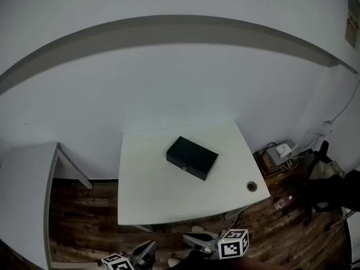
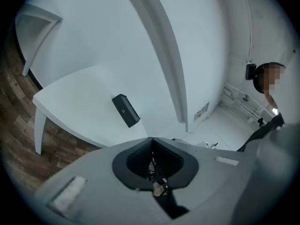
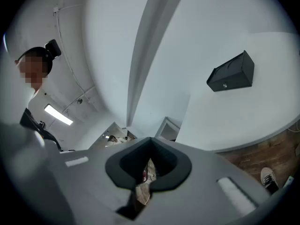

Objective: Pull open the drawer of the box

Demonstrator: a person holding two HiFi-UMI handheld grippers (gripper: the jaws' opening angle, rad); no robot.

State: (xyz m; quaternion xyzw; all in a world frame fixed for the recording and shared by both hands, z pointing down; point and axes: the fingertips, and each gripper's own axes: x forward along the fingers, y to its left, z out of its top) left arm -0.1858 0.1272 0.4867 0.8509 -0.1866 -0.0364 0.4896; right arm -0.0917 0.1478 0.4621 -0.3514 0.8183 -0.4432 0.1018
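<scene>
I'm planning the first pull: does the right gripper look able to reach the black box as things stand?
Probably yes: bare table lies between the black box and the near edge, where the right gripper hangs, shut.

A sparse, office-like test room: bare white walls point(image 1: 169, 77), wood-plank floor point(image 1: 84, 218), one plain white worktop point(image 1: 163, 198), a second white table point(image 1: 22, 196) at 9 o'clock, tangled cables and small electronics point(image 1: 280, 152) at 3 o'clock.
</scene>
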